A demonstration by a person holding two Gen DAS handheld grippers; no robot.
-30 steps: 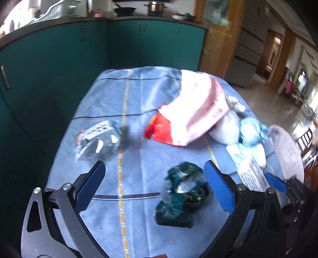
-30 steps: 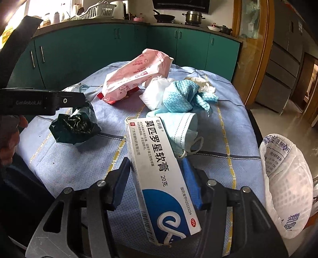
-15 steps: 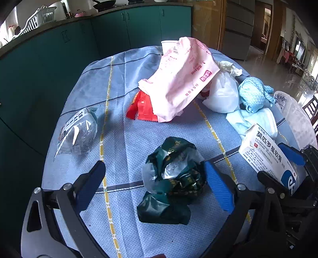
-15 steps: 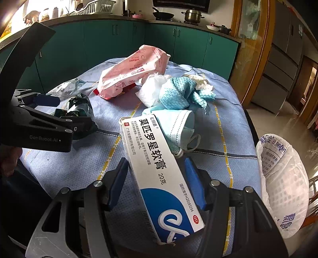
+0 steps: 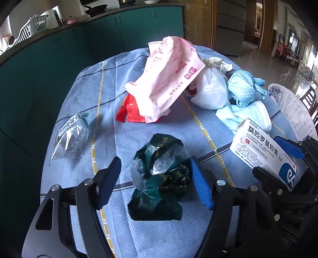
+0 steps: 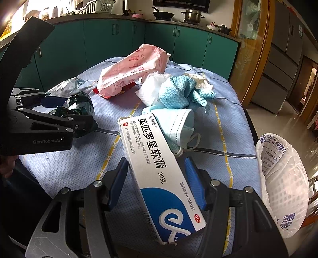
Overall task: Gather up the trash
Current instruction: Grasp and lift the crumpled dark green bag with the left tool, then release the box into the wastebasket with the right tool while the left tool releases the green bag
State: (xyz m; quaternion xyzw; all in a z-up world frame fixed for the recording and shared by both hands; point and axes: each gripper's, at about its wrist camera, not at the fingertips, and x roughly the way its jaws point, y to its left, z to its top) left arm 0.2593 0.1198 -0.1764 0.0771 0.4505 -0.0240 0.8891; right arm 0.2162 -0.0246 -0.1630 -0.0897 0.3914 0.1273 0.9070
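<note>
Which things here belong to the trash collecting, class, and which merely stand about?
Job: dark green wrapper between the open left gripper; ointment box held by the right gripper; pink packet; face mask; white bag.

Bystanders: teal cabinets; pot; wok.

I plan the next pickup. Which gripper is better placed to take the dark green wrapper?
Left. The left gripper is open around the dark green wrapper; the right gripper already holds the ointment box.
</note>
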